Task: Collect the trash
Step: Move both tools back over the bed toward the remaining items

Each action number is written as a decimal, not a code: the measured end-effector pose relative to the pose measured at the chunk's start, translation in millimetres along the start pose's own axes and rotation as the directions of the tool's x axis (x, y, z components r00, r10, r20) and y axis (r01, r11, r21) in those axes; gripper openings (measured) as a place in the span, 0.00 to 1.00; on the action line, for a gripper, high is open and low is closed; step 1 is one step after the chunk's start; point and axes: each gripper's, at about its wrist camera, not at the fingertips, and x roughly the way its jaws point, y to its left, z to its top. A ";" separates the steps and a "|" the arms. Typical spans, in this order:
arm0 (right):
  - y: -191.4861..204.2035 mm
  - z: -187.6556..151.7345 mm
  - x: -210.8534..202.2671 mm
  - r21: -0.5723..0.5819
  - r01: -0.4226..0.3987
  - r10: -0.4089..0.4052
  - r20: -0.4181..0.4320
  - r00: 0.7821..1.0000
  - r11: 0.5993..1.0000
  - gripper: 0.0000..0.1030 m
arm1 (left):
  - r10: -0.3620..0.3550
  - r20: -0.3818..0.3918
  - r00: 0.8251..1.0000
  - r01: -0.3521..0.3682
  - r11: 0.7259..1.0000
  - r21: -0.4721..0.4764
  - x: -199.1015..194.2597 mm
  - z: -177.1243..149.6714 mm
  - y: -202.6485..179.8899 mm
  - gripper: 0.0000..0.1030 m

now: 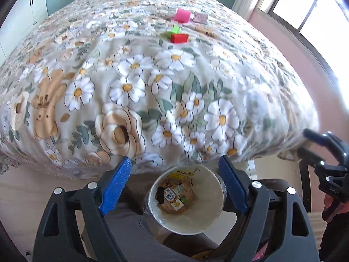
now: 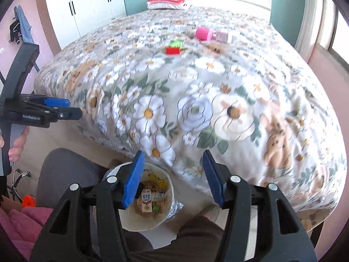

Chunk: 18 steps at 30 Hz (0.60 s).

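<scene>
A white paper bucket point(image 1: 187, 222) stands on the floor at the foot of the bed and holds wrappers and a small milk carton point(image 1: 173, 198); it also shows in the right wrist view point(image 2: 150, 220). My left gripper point(image 1: 175, 166) is open and empty above the bucket. My right gripper point(image 2: 173, 159) is open and empty above the same bucket. On the bed lie a red box point(image 1: 179, 38), a green wrapper point(image 1: 176, 29), a pink cup point(image 1: 182, 15) and a mauve packet point(image 1: 200, 18). They show in the right wrist view too: red box point(image 2: 172, 50), pink cup point(image 2: 204, 33).
The bed with a floral quilt point(image 1: 152, 83) fills the middle. Folded red cloth and a pillow point(image 2: 170, 1) lie at its head. A white wardrobe point(image 2: 87, 6) stands far left. A window point(image 1: 305, 11) is on the right. My legs are below the grippers.
</scene>
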 end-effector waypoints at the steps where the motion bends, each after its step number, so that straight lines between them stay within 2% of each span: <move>1: -2.2 9.8 -6.6 -0.006 0.004 -0.004 0.025 1.000 1.000 0.57 | 0.013 0.022 1.000 -0.013 1.000 0.000 -5.4 9.1 0.1 0.82; 3: -7.2 30.1 -19.8 -0.025 0.022 -0.020 0.073 0.997 0.999 0.59 | 0.034 0.063 0.997 -0.034 0.999 0.005 -16.2 27.5 -0.7 0.83; 8: -21.2 82.8 -25.3 -0.082 0.066 -0.054 0.142 0.988 0.994 0.60 | 0.015 0.104 0.994 -0.016 1.000 0.004 -26.1 75.0 -4.5 0.84; 16: -64.8 166.9 -4.3 -0.160 0.110 -0.079 0.191 0.978 0.981 0.67 | 0.036 0.116 0.993 -0.039 0.999 0.026 -1.2 141.9 -13.8 0.85; 18: -78.4 184.2 7.3 -0.176 0.126 -0.089 0.203 0.975 0.976 0.72 | 0.046 0.109 0.993 -0.049 0.998 0.029 11.1 157.2 -14.1 0.85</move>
